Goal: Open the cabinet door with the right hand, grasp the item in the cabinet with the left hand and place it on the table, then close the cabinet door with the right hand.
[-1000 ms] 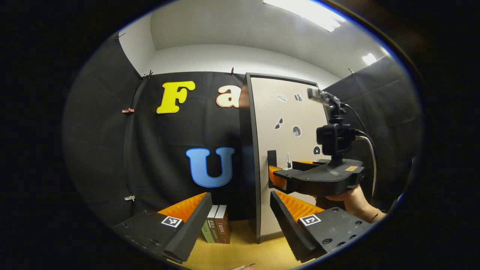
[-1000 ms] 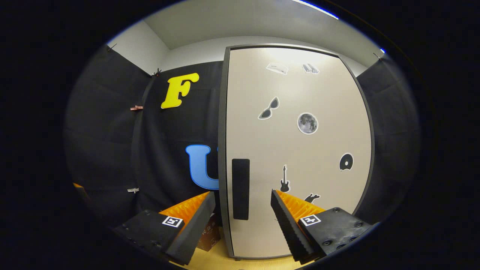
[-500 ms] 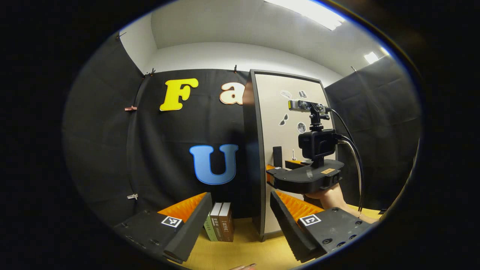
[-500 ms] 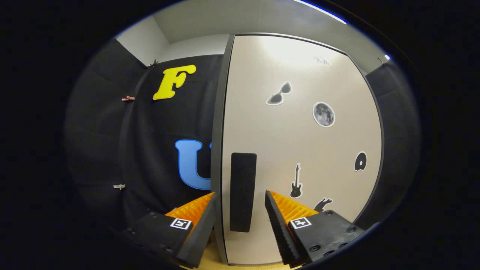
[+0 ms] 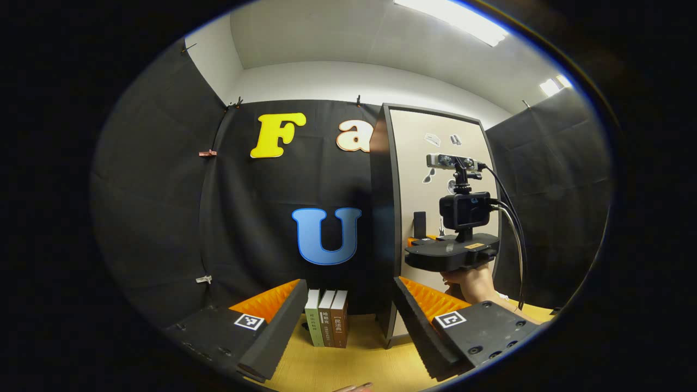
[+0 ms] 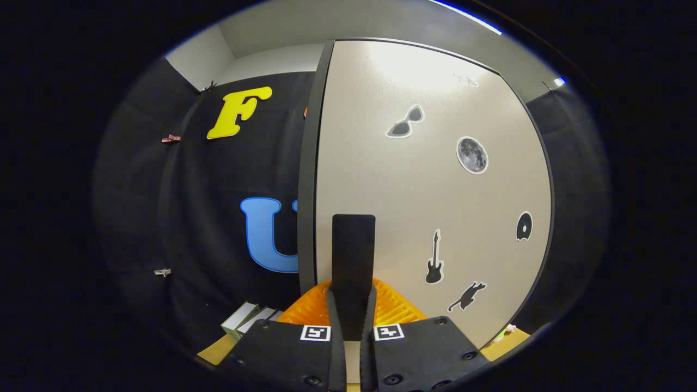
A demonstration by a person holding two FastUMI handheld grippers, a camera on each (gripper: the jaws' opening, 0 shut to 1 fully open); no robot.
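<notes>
**Black handle pinched, door not yet swung**

Black slab handle (image 6: 353, 256) sat near the latch edge of the cabinet door (image 6: 435, 179), and the right gripper (image 6: 352, 305) had its fingers clamped on it, one on each face. In the left gripper view the same gripper (image 5: 422, 243) showed at the door (image 5: 444, 136), a hand (image 5: 474, 283) under it.

Risks, as I judged them:
- Handle looked smooth and thin. A pull off the hinge arc could have made the fingers slide off.
- Cabinet stood free on the tabletop (image 5: 348, 365). A hard or skewed tug might have dragged or tipped it rather than opened the door.
- Books (image 5: 326, 318) stood upright just beside the cabinet's left side. A shifted cabinet could have knocked them over.
- Left gripper (image 5: 348, 321) hung with fingers spread wide, holding nothing, in front of the cabinet. It could have ended up in the door's swing path.

Door looked shut: beige matte panel, dark frame, small stickers (sunglasses, moon, guitar, cat, disc). The item to fetch was behind it, so I couldn't tell its shape or where it stood inside.
</notes>
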